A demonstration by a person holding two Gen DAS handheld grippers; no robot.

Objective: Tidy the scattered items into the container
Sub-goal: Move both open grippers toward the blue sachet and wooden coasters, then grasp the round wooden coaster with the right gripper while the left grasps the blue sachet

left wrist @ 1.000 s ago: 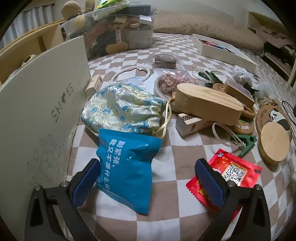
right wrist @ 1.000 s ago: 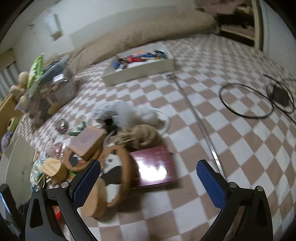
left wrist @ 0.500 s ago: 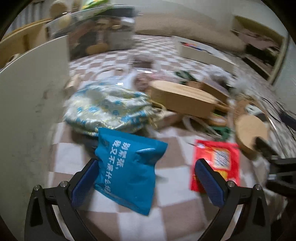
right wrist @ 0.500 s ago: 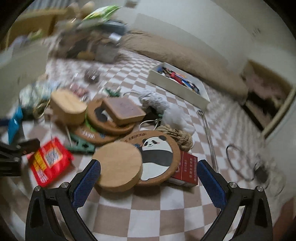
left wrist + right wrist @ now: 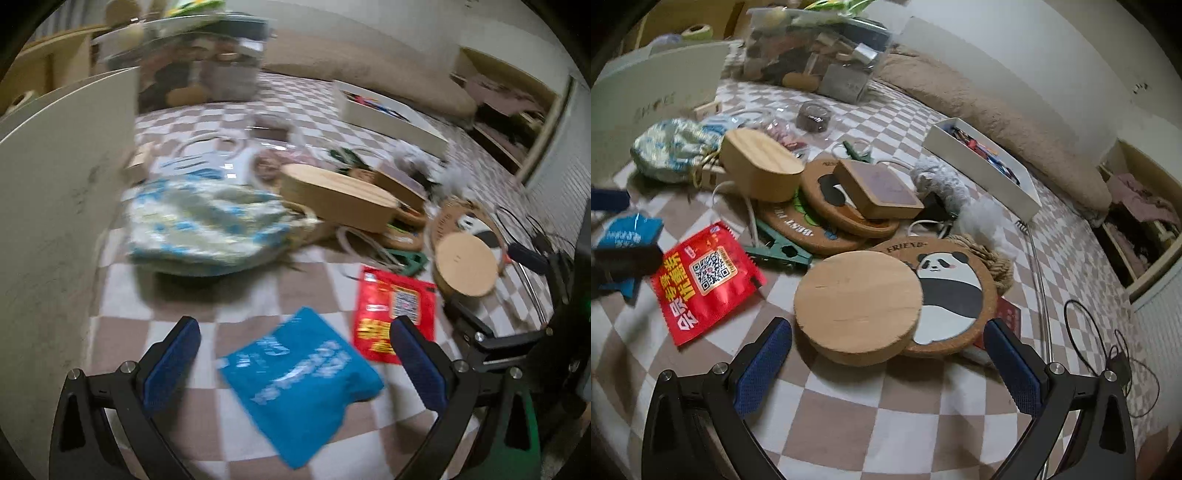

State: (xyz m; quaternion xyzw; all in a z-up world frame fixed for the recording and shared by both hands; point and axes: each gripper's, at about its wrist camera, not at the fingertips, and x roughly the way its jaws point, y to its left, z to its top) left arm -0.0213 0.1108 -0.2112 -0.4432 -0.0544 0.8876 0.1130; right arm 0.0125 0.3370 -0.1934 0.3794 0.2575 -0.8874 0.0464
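Observation:
A blue snack packet [image 5: 299, 387] lies on the checked cloth between the wide-apart fingers of my left gripper [image 5: 293, 328], which is open; this view is blurred. Just right of it lies a red packet [image 5: 393, 314]. The white shoe box wall [image 5: 62, 203] stands at the left, with a floral pouch [image 5: 207, 225] beside it. My right gripper [image 5: 886, 328] is open just in front of a round wooden disc [image 5: 857, 302] that overlaps a panda coaster [image 5: 953, 291]. The red packet [image 5: 705, 284] and blue packet [image 5: 628, 232] show at its left, by the left gripper [image 5: 613, 229].
An oval wooden box [image 5: 761, 170], cork coasters, a flat wooden box [image 5: 882, 188], green clips, rope and fluffy balls crowd the middle. A white tray of pens [image 5: 982, 166] and a clear bin [image 5: 812, 62] sit behind. Black cables [image 5: 1108, 350] lie at the right.
The right gripper swung left and closer, now low before the wooden disc. The left view shifted, so the blue packet sits centred between its fingers. Both grippers stay open.

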